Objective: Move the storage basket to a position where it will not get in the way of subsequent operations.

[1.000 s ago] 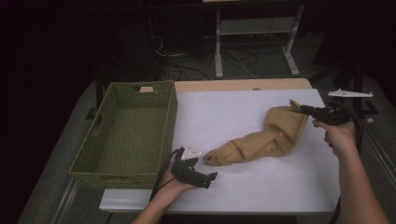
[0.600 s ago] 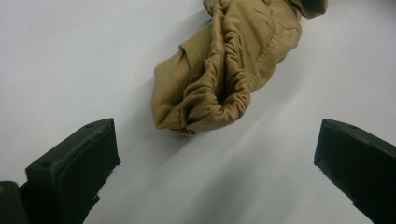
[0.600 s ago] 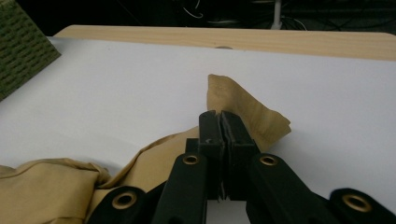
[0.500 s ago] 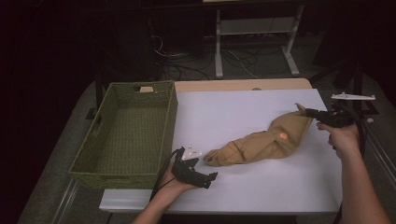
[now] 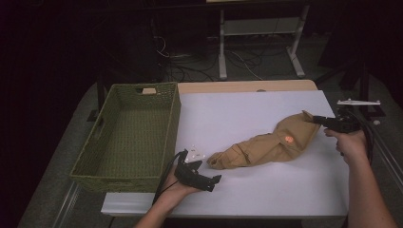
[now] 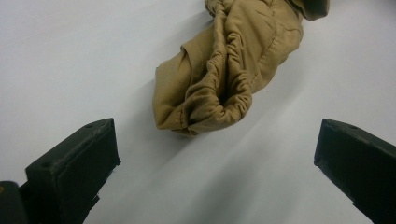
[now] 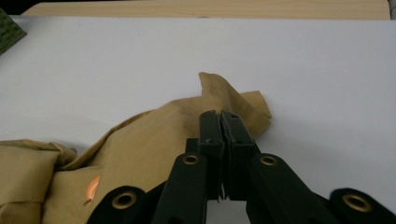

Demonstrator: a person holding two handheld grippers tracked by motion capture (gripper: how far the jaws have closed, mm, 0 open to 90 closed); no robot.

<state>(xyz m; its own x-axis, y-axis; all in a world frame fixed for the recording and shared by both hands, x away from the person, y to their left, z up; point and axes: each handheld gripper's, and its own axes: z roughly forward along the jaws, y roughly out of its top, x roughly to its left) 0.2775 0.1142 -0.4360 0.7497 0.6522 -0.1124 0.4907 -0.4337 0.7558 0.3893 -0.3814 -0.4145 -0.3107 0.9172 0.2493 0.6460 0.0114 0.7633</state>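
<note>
A crumpled tan cloth garment (image 5: 266,145) lies across the middle of the white table (image 5: 237,107), with a small orange mark (image 5: 288,138) near its right end. My right gripper (image 5: 316,119) is shut on the cloth's far right corner and holds it just above the table. In the right gripper view the jaws (image 7: 220,119) are pressed together, with tan cloth (image 7: 140,149) spread around them. My left gripper (image 5: 206,172) rests low at the table's front and stands open. Its jaws frame the bunched elastic end of the cloth (image 6: 224,79) without touching it.
A green woven basket (image 5: 173,118) sits at the table's left side. A small white object (image 5: 194,154) lies beside the left gripper. A white metal frame (image 5: 256,28) and cables stand on the dark floor behind the table.
My right gripper has sunk and drawn rightward with the cloth's corner, so the raised right end now lies lower and flatter. The left gripper has stayed put.
</note>
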